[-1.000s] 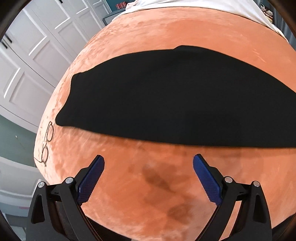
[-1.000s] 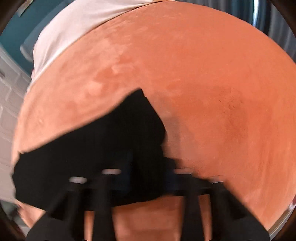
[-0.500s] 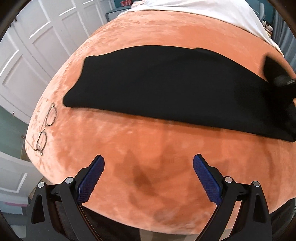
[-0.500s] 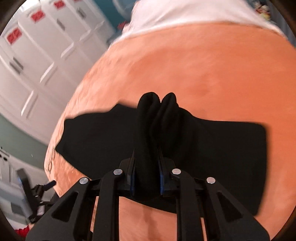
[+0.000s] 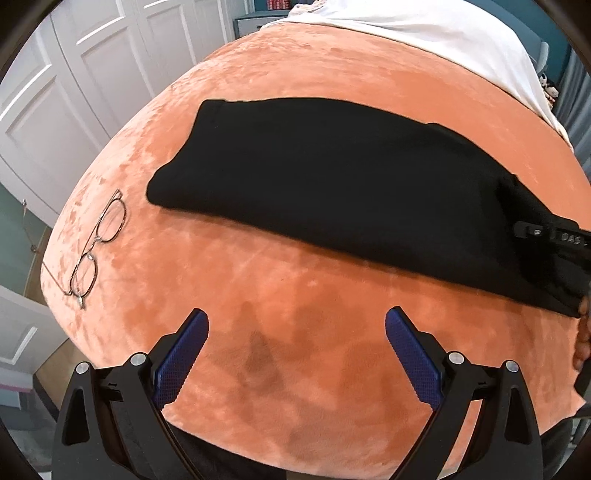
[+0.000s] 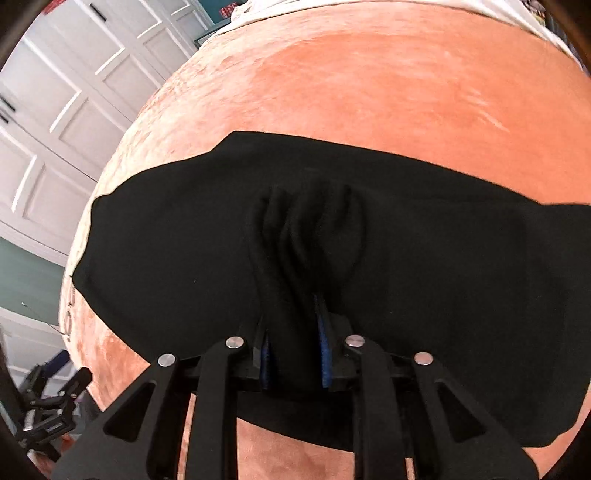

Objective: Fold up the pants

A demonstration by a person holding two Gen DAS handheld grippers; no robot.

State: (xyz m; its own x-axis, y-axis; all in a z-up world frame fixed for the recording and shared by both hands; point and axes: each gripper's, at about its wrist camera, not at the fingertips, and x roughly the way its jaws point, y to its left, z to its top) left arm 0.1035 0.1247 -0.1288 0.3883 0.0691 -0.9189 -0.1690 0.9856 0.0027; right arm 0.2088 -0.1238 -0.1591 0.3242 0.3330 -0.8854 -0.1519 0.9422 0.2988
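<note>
A: Left wrist view, from the left edge: what do I have?

B: White panelled doors fill the left margin. Next, a pair of wire-rimmed glasses lies on the orange blanket, just beside the left end of the black pants but not touching them. The pants lie flat as a long band across the blanket, running off toward the right edge.

A: And my left gripper?

B: The left gripper hangs over bare blanket on the near side of the pants, its blue pads spread wide, with nothing between them. At the far right, the right gripper shows as a black body at the right end of the pants. A white sheet covers the blanket's far side.

A: Right wrist view, same order.

B: The doors again at left, then the blanket. The pants spread across the middle of the frame. In the centre, my right gripper has its pads drawn narrow around a bunched ridge of the black fabric, which rises in folds ahead of the fingertips. The rest of the cloth lies on the blanket on both sides.
</note>
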